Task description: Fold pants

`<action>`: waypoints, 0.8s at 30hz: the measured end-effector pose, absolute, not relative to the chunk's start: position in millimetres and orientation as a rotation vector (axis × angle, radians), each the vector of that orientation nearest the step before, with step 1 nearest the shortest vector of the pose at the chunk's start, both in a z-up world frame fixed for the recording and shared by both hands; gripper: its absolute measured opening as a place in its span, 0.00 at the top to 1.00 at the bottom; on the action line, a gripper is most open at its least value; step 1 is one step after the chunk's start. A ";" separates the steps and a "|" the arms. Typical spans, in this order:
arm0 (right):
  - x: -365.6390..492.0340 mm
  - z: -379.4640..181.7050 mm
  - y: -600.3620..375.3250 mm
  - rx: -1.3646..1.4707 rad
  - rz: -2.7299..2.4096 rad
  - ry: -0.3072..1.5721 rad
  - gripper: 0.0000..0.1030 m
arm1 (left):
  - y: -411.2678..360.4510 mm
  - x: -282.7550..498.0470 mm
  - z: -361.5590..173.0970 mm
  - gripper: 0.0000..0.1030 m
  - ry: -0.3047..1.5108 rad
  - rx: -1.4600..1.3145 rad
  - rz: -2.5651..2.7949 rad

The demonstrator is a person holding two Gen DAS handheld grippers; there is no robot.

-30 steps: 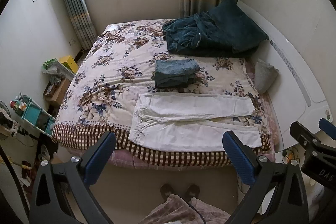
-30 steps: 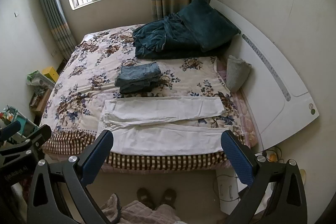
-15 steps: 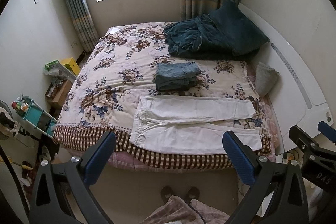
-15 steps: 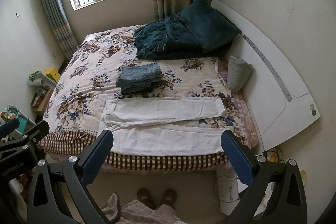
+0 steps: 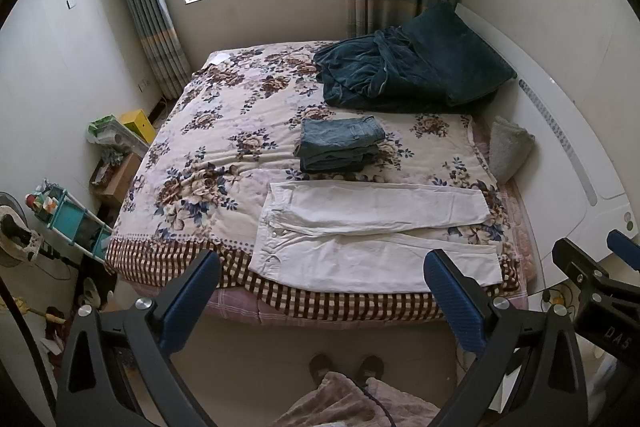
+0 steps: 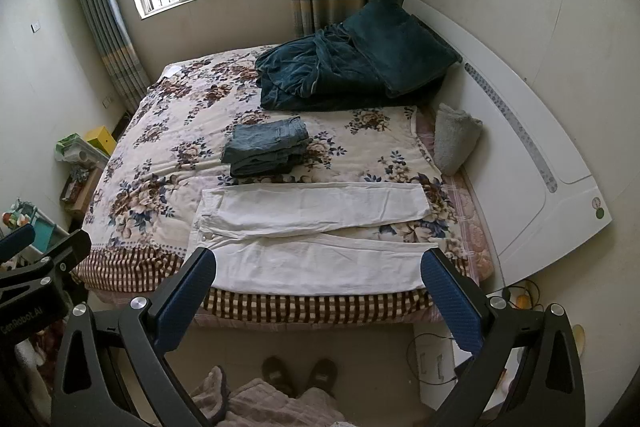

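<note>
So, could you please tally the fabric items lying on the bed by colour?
White: 1, the white pants
Blue denim: 1, the folded jeans stack
Dark teal: 1, the crumpled blanket
Grey: 1, the rolled towel
Total: 4

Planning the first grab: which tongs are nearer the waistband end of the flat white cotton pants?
Left. The left tongs hang off the bed's edge toward the waistband end of the flat white cotton pants; the right tongs hang toward the cuffs. Neither touches.

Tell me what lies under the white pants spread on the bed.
The white pants lie flat on the floral quilt, their near edge over its brown checked border. The quilt under them is covered.
</note>
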State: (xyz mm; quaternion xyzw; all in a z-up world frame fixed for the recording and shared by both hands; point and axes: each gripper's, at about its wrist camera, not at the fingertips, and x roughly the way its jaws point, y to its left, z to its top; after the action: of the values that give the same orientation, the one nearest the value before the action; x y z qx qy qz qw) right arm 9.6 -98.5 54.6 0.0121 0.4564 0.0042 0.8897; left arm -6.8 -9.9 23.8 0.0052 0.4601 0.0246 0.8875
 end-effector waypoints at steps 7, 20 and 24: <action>7.0 53.8 -96.6 0.025 0.010 0.948 0.00 | -11.5 -7.1 22.8 0.00 0.959 0.013 0.049; 2.6 51.6 -95.7 0.024 0.010 0.946 0.00 | -15.9 -5.5 23.0 0.00 0.955 0.013 0.046; 2.5 49.9 -96.9 0.022 0.010 0.946 0.00 | -18.0 -4.2 23.4 0.00 0.956 0.013 0.044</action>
State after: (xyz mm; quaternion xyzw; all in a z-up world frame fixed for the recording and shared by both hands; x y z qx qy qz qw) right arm 2.5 -96.9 49.9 0.0107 0.4557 0.0049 0.8901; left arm -4.2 -18.0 23.4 0.0063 0.4600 0.0211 0.8877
